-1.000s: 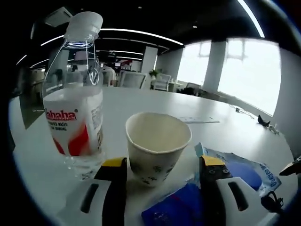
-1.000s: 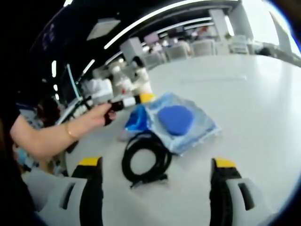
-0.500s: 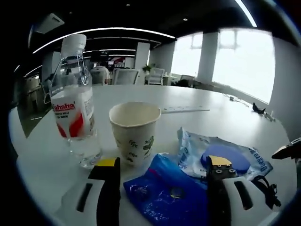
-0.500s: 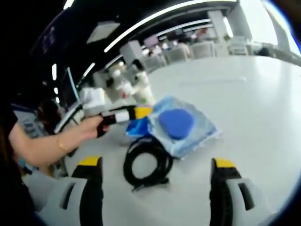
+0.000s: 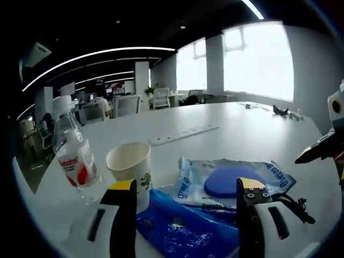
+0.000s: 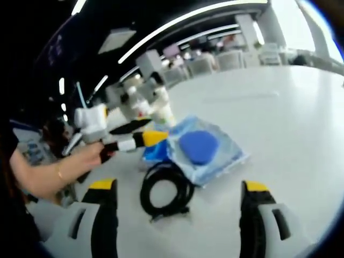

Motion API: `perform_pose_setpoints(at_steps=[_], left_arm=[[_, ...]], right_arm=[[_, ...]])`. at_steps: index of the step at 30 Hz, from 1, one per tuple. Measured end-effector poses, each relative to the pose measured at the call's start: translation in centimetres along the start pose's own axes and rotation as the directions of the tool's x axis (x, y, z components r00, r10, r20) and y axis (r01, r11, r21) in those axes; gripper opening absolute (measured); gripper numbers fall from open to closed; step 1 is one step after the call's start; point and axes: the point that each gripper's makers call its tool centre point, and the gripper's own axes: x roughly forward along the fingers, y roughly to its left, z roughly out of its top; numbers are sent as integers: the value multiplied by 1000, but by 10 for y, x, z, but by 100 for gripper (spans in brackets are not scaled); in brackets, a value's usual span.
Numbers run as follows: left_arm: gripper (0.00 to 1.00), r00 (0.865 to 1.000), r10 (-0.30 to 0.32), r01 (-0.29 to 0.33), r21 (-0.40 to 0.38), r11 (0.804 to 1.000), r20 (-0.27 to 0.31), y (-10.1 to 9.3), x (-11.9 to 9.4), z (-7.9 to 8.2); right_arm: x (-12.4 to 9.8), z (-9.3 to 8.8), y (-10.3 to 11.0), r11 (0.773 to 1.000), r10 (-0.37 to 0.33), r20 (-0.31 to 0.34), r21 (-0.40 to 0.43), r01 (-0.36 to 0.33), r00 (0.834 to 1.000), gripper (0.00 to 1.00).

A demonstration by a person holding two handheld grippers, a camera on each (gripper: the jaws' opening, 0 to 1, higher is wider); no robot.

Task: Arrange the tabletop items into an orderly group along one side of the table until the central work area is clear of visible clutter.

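In the left gripper view a water bottle [image 5: 75, 161] with a red label stands at the left, and a paper cup [image 5: 130, 169] is upright beside it. A crinkly blue bag [image 5: 188, 228] lies between the jaws of my open left gripper [image 5: 186, 188]. Beyond it lies a clear packet [image 5: 231, 180] with a round blue pad inside. In the right gripper view a black coiled cable [image 6: 166, 191] lies between the jaws of my open right gripper [image 6: 179, 185], beneath them. The packet [image 6: 207, 148] is just past it. A hand [image 6: 88, 158] holds the left gripper [image 6: 145, 134] over the blue bag [image 6: 156, 150].
The white table [image 5: 242, 129] stretches far ahead, with a long white strip [image 5: 183, 134] lying on it. The right gripper's tip [image 5: 317, 153] juts in at the right, above the cable's end [image 5: 293, 201]. Office chairs stand in the background.
The left gripper has drawn back and up from the cup and bottle, so both look smaller and the blue bag and packet have come into view. The right gripper has barely moved.
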Motion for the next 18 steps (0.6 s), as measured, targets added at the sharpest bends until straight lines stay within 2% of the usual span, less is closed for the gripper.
perform_pose_setpoints(at_steps=[4,6,10,14,16,18], left_arm=[[72,999,-49,49,21,999,5,-12,-2,1],[69,997,-76,76,52,996,-17,-18,-2,-3],[61,995,-89,92,68,993,-45,-23,1,-6],[56,991,-58,71,106,992,-123,-19,5,-13],[54,990,-62,76,111,991,-126,-20,8,-11],[51,989,-76,87,84,993,-130,-22,10,-10]], right_arm=[[-1,4,-2,1000,1,11,10,-1,1000,92],[-1,5,-2,1000,1,14,16,-1,1000,91],[0,4,-8,999,-12,2,45,12,1000,88],[1,5,-16,996,-36,-3,82,37,999,82],[3,5,-20,994,-51,-10,97,52,999,79],[5,4,-25,991,-75,-20,107,77,997,75]])
